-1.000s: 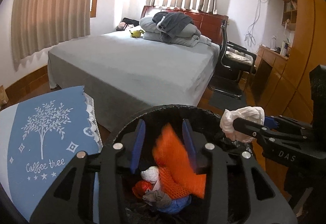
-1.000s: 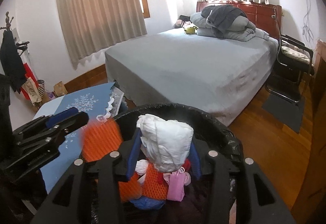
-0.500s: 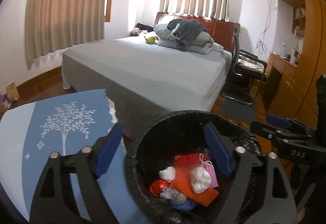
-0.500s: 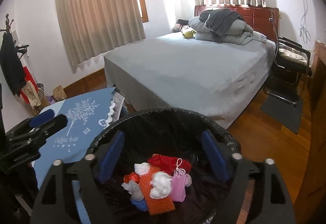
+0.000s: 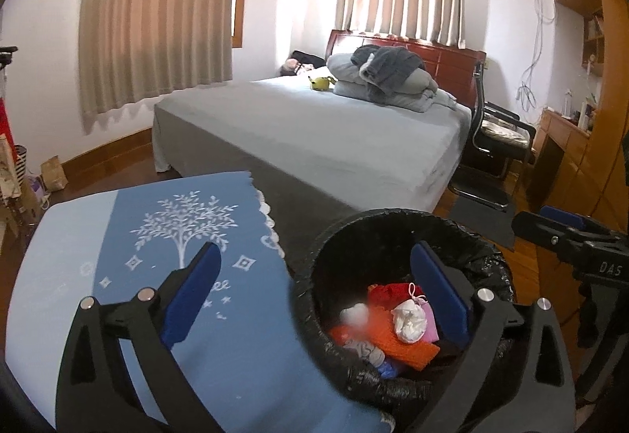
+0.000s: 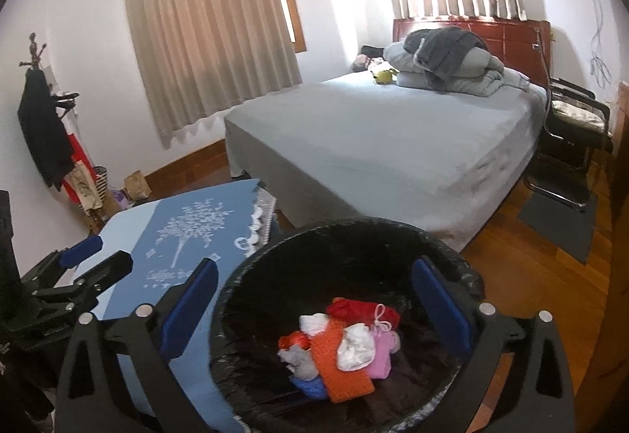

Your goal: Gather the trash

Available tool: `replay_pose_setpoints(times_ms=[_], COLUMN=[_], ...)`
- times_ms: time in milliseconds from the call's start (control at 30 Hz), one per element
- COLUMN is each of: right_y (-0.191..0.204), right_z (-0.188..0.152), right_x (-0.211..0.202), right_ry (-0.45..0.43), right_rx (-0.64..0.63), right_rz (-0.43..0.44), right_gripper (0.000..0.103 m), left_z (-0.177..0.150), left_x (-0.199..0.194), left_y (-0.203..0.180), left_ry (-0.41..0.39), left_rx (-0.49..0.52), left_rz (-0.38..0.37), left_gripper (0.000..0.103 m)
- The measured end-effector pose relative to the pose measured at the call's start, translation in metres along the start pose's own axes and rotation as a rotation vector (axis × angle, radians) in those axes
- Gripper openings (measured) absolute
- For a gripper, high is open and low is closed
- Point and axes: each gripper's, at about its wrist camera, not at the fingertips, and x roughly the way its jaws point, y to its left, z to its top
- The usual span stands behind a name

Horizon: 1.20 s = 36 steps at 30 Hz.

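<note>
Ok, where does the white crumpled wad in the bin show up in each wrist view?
Left wrist: white wad lies lower right, inside the black-lined bin, on the orange netting.
Right wrist: white wad lies bottom centre, between the orange netting and the pink pouch.
Shared landmark: the blue tree-print cloth left of the bin.

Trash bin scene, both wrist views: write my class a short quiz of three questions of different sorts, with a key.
1. True or false: the orange mesh piece lies inside the black-lined trash bin.
2. Multiple choice: what sits right beside the bin? A) the blue tree-print cloth B) a laptop C) a ladder
3. Fill in: neither the left gripper nor the right gripper has anything between its ____.

Key
1. True; it lies among the white wad and the pink pouch.
2. A
3. Fingers; both sets of jaws are opening, spread wide above the bin.
</note>
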Motion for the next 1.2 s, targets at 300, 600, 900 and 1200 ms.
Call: replay_pose_setpoints(times_ms=[300, 600, 900, 1200], right_y=[0.032, 0.046, 0.052, 0.057], right_z=[0.003, 0.011, 0.01, 0.01], right_x=[-0.029, -0.052, -0.058, -0.058], right_ry=[-0.013, -0.05, -0.061, -0.059], right_rx=[-0.051, -0.082, -0.1, -0.112], right_rz=[0.042, 0.055, 0.054, 0.055], right_gripper=[0.097, 0.097, 0.097, 0.097], left_z=[0.005, 0.012, 0.016, 0.016], left_x=[-0.042, -0.071, -0.087, -0.092], left_y=[-0.003, -0.01, -0.006, -0.002], left_ry=[-0.045, -0.081, -0.108, -0.112], left_rx=[0.013, 0.003, -0.015, -0.029], left_rz=[0.044, 0.068, 0.082, 0.098], left_gripper=[0.096, 0.096, 0.096, 0.096])
